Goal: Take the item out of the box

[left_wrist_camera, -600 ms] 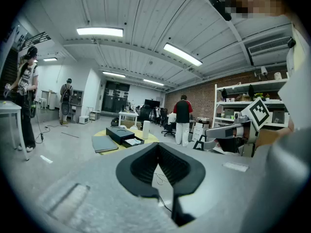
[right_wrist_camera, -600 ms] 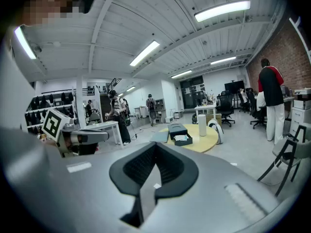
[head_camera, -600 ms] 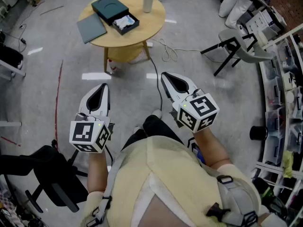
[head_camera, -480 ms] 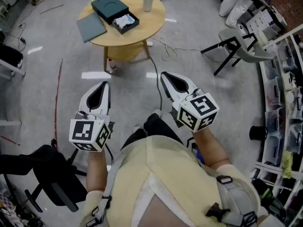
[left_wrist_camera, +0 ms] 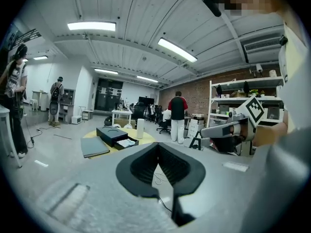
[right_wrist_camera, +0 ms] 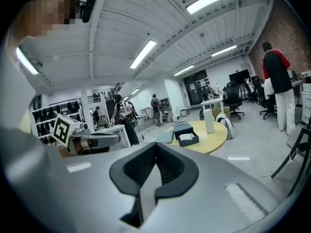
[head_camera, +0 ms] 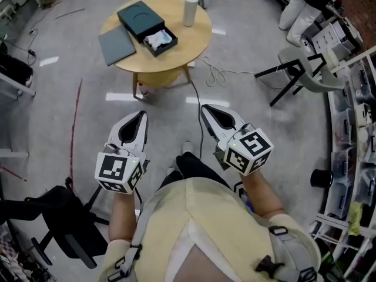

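A dark box (head_camera: pixel 141 21) lies on the round wooden table (head_camera: pixel 194 34) far ahead of me, with its tray (head_camera: pixel 160 41) slid out and a white item (head_camera: pixel 158 39) inside. In the left gripper view the box (left_wrist_camera: pixel 112 133) is small and distant; the right gripper view shows the box (right_wrist_camera: pixel 183 129) too. My left gripper (head_camera: pixel 139 116) and right gripper (head_camera: pixel 207 108) hang over the floor near my body, well short of the table. Both are shut and hold nothing.
A grey flat lid (head_camera: pixel 116 44) and a white cylinder (head_camera: pixel 190 9) also sit on the table. A cable (head_camera: pixel 197 107) runs across the floor. A chair (head_camera: pixel 299 69) stands to the right, shelving (head_camera: pixel 352 128) along the right wall, and a black chair (head_camera: pixel 53 213) at lower left.
The table sits a little lower and nearer in the head view. Both grippers have shifted slightly and stay shut and empty.
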